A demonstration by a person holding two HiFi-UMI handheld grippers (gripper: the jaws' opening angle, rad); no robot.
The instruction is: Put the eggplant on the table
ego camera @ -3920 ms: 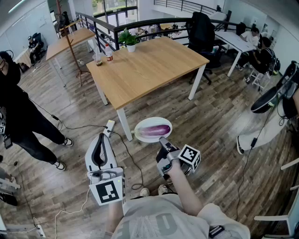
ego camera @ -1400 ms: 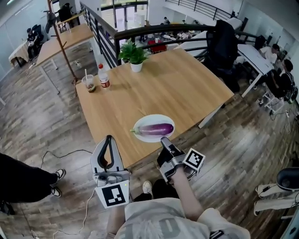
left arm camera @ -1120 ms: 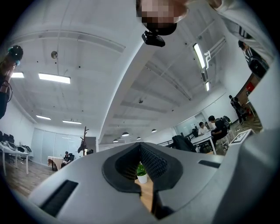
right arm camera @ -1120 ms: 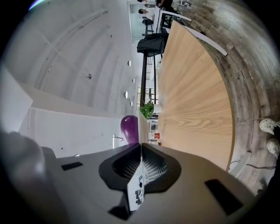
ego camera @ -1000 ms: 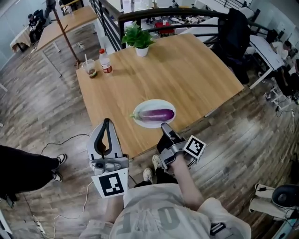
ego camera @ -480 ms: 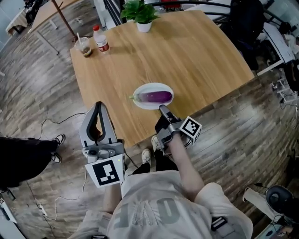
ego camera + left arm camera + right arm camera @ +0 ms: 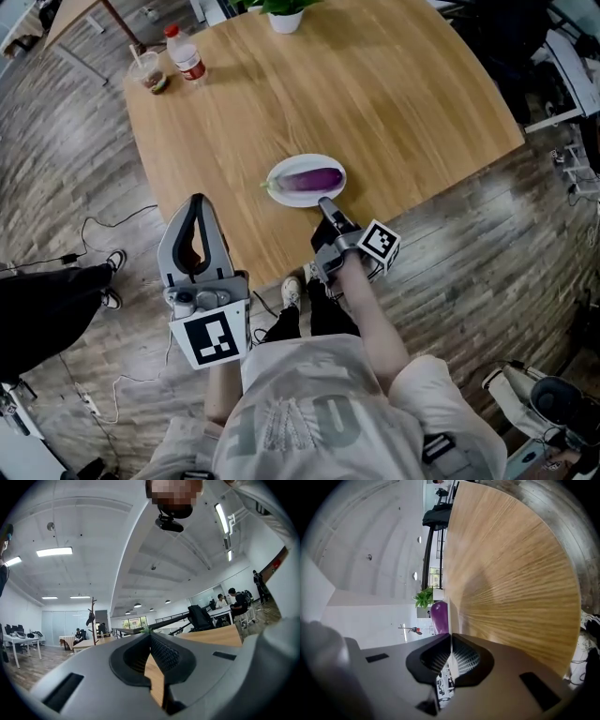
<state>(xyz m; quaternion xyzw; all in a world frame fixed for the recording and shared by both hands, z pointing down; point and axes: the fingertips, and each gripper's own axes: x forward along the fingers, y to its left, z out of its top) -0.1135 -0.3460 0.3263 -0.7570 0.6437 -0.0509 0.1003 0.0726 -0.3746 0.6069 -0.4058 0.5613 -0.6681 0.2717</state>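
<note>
A purple eggplant (image 7: pixel 311 178) lies on a white plate (image 7: pixel 281 192) over the front part of the wooden table (image 7: pixel 394 94). My right gripper (image 7: pixel 324 203) is shut on the plate's near rim. In the right gripper view the rim (image 7: pixel 449 617) runs as a thin white edge between the jaws, with the eggplant (image 7: pixel 438 616) behind it and the table (image 7: pixel 511 573) close alongside. I cannot tell whether the plate touches the wood. My left gripper (image 7: pixel 196 202) is shut and holds nothing, just off the table's front edge; its tips (image 7: pixel 150 636) meet.
At the table's far side stand a potted plant (image 7: pixel 285 13), a bottle (image 7: pixel 184 58) and a cup with a straw (image 7: pixel 151 75). Cables (image 7: pixel 103 234) trail over the wooden floor, and another person's legs (image 7: pixel 56 300) are at the left.
The person has walked up to the table with the plate. Both grippers have sunk, and the plate with the eggplant is now lower, over the table's front part.
</note>
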